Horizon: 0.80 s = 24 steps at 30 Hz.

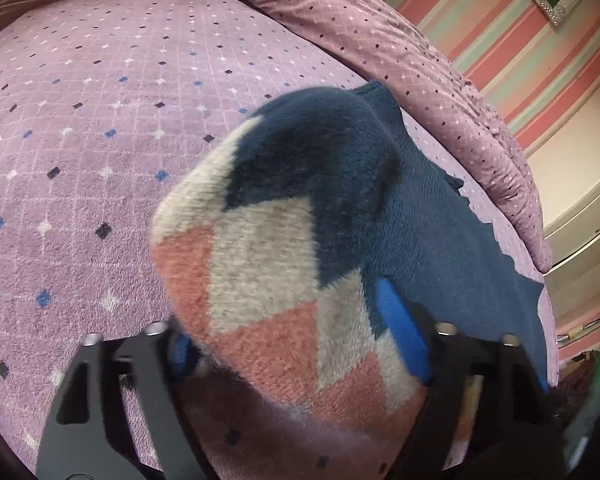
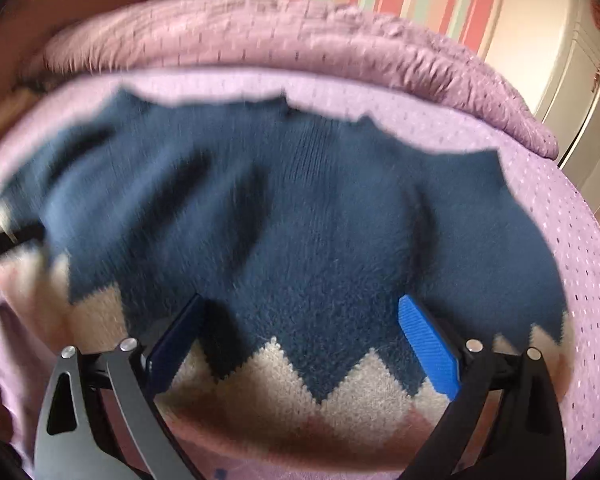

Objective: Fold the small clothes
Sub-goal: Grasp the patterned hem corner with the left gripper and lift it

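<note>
Sweater (image 2: 292, 216) lies spread across the bed (image 1: 80, 140), hem bunched between the left gripper (image 1: 300, 340) and its half-closed jaws. Right gripper (image 2: 300, 344) hovers wide over the hem; best pinch both corners evenly.

My left gripper's near blue pad (image 1: 182, 354) hides behind the navy, cream and salmon knitted sweater (image 1: 284, 248); the right view blurs its sleeve edges.

My left gripper (image 1: 296, 344), along the bottom of its frame, has black cut-out arms with silver screw heads and bright blue ribbed pads (image 1: 400, 328). My right gripper (image 2: 300, 356), at the bottom of its frame, has greyer metal arms, round silver screws, and blue pads (image 2: 428, 352).
</note>
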Each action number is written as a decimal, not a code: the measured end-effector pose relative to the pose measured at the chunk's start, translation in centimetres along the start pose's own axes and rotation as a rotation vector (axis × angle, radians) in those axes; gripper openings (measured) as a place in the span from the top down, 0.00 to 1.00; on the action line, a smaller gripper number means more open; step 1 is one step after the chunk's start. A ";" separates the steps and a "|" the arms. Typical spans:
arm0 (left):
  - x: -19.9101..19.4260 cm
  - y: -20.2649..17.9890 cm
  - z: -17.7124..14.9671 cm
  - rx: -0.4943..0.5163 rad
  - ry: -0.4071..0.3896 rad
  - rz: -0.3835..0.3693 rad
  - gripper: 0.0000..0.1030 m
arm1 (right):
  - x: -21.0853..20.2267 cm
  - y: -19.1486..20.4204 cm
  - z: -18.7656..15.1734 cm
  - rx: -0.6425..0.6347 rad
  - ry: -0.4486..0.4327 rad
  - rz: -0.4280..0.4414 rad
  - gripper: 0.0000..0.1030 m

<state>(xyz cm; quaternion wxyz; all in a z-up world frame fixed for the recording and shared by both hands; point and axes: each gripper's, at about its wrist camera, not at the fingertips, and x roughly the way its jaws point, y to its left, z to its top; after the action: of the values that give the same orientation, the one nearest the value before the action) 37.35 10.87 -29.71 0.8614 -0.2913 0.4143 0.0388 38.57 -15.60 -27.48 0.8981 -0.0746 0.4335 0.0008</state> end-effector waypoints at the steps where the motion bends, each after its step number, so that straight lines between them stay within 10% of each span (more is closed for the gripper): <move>1: 0.0 0.0 0.1 0.004 0.000 -0.002 0.38 | 0.3 0.0 -0.5 0.004 0.002 -0.003 0.05; 14: -1.7 1.2 0.5 0.097 -0.042 0.019 0.32 | -3.0 0.0 -0.4 0.012 -0.097 0.054 0.05; 21: -0.2 1.4 0.3 0.083 0.071 -0.045 0.31 | -3.0 -1.1 -0.6 0.100 -0.088 -0.034 0.05; 24: 0.8 -0.1 -0.4 0.151 0.073 -0.042 0.10 | -2.8 -2.2 -1.0 0.121 -0.064 -0.030 0.05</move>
<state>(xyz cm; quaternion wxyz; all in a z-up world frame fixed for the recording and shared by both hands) 37.60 10.41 -30.48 0.8658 -0.2353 0.4411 -0.0211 36.19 -17.70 -25.59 0.9142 -0.0265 0.4028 -0.0364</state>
